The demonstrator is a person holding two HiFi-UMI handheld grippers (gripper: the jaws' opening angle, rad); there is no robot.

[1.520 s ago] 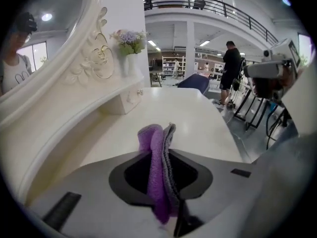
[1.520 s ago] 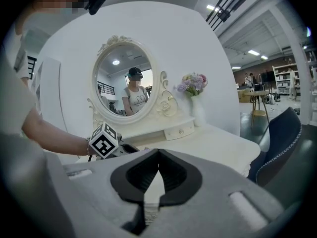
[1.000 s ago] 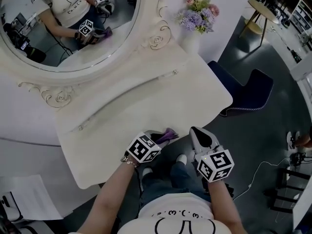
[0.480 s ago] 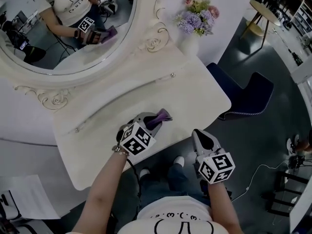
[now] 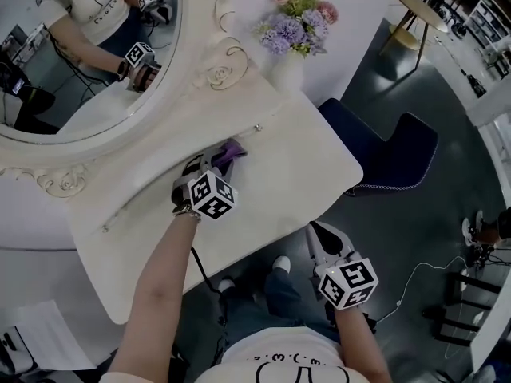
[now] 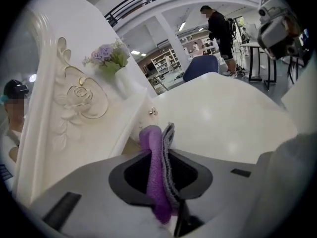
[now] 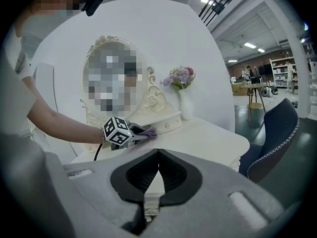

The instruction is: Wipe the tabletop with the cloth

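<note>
A purple and grey cloth (image 5: 231,151) (image 6: 157,172) is pinched in my left gripper (image 5: 215,163), which is shut on it over the back of the white tabletop (image 5: 295,174), close to the drawer front under the mirror. In the right gripper view the cloth (image 7: 146,132) pokes out past the left gripper's marker cube. My right gripper (image 5: 323,238) hangs off the table's front edge, above the floor, shut with nothing between its jaws (image 7: 157,155).
An oval mirror (image 5: 72,70) in an ornate white frame stands behind the table. A white vase of flowers (image 5: 291,34) sits at the back right corner. A dark blue chair (image 5: 391,154) stands to the right. The drawer has small knobs (image 5: 257,128).
My left gripper has carried the cloth from the table's front edge across the top toward the mirror. The right gripper has dropped back a little from the table.
</note>
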